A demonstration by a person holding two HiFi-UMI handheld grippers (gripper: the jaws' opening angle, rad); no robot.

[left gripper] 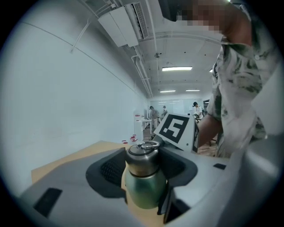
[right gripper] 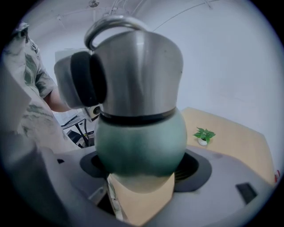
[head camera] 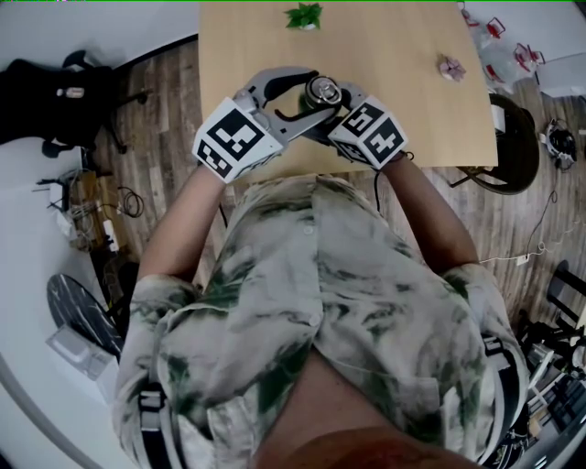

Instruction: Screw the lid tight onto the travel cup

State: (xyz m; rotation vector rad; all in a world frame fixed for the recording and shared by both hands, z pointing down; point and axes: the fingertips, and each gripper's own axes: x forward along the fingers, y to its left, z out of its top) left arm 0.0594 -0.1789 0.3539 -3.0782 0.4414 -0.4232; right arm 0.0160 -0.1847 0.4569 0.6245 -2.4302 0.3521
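Head cam: steeply down over table point(head camera: 385, 110). Gripper cams: table-level, opposite sides of cup point(left gripper: 143, 177), right much closer. All share cup.

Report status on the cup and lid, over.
Left gripper shut on lid. Right gripper shut on travel cup, green body, upright at table near edge. Lid seated; tightness unreadable. Nothing blocking; plant far back.

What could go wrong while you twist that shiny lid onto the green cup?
1. The left tool pinches the smooth steel lid; its pads might slip instead of turning it.
2. The right tool clamps the travel cup by its round green body; the cup could spin along, leaving the lid loose.
3. Everything happens close to the table and its near edge, so a slip might send the cup off.
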